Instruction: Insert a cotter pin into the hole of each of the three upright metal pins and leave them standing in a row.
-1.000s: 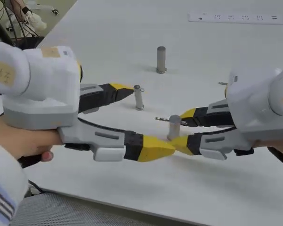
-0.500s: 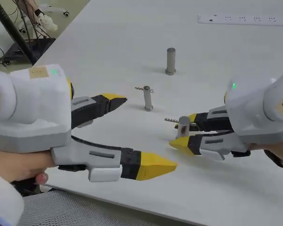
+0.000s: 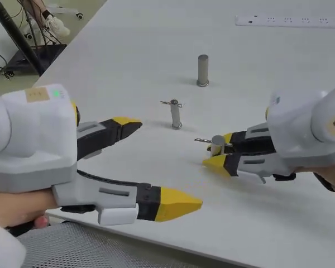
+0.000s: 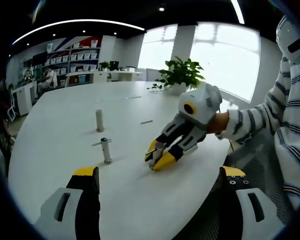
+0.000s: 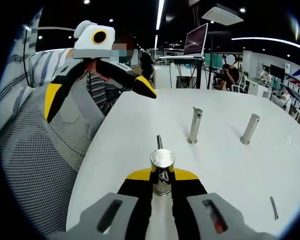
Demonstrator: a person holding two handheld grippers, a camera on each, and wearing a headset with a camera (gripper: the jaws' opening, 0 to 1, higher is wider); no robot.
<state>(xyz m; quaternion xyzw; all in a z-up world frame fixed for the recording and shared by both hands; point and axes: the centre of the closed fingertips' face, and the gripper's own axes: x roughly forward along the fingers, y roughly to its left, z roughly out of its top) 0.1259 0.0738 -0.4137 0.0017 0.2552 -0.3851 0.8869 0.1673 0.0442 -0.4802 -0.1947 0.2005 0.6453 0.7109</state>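
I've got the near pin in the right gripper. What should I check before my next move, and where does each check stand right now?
1. Right gripper shut on the near pin, pin upright: ok.
2. First cotter pin through the near pin: ok, it sticks out to one side.
3. Middle pin standing free with the second cotter pin in it: ok.
4. Far pin fitted: not ok, no cotter pin shows on it.
5. Spare cotter pin lying on the table: ok.
6. Left gripper open and empty: ok.
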